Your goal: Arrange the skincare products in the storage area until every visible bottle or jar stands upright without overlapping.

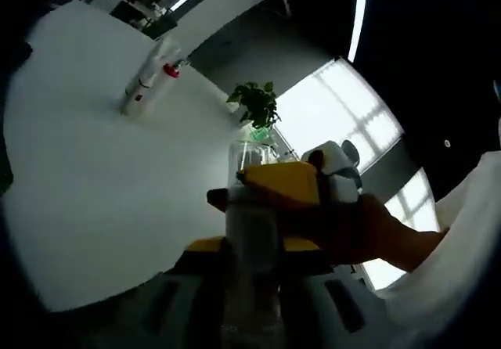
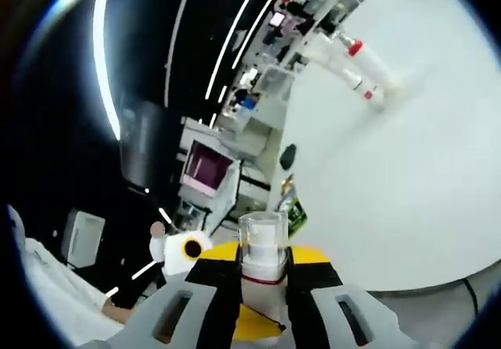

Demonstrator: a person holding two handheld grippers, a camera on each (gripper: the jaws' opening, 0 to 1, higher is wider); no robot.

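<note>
We see both grippers clamped on one clear bottle [image 1: 252, 232], held above the white table [image 1: 94, 208]. Left gripper [image 1: 250, 286] grips its body; right gripper [image 2: 262, 286] grips near the cap [image 2: 262, 235]. A white bottle [image 1: 149, 83] stands far off on the table; a plant [image 1: 254, 106] sits behind.

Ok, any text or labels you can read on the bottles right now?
None readable.
Held bottle: red band below the clear cap, no legible print.
Lying white bottle: red marks, too blurred to read.
Left tool and right tool: no markings legible.
</note>
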